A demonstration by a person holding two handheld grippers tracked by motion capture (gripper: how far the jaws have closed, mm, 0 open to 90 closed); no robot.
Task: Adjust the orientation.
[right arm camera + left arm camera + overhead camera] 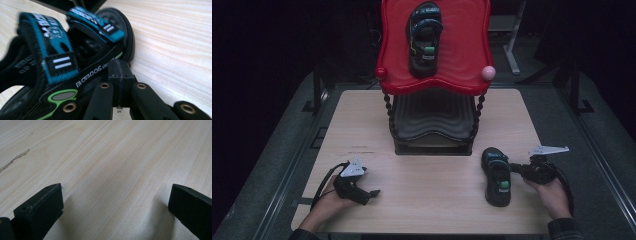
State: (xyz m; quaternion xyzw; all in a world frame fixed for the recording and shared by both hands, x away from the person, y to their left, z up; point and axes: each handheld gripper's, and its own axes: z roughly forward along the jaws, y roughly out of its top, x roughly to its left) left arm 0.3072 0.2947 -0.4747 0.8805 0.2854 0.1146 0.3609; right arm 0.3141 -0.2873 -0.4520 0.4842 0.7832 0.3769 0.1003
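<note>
Sandal [62,72]: on the bench [432,195], its side rim just ahead of the right jaws.
Right gripper [119,68]: jaws shut together, tips touching the sandal's side; nothing held.
Left gripper [115,202]: jaws wide apart, empty, bare bench between them.
Risk: shut jaws would likely only shove the sandal sideways.
Around: red rack [464,60] beyond, second sandal [424,37] on top; nothing between.
</note>
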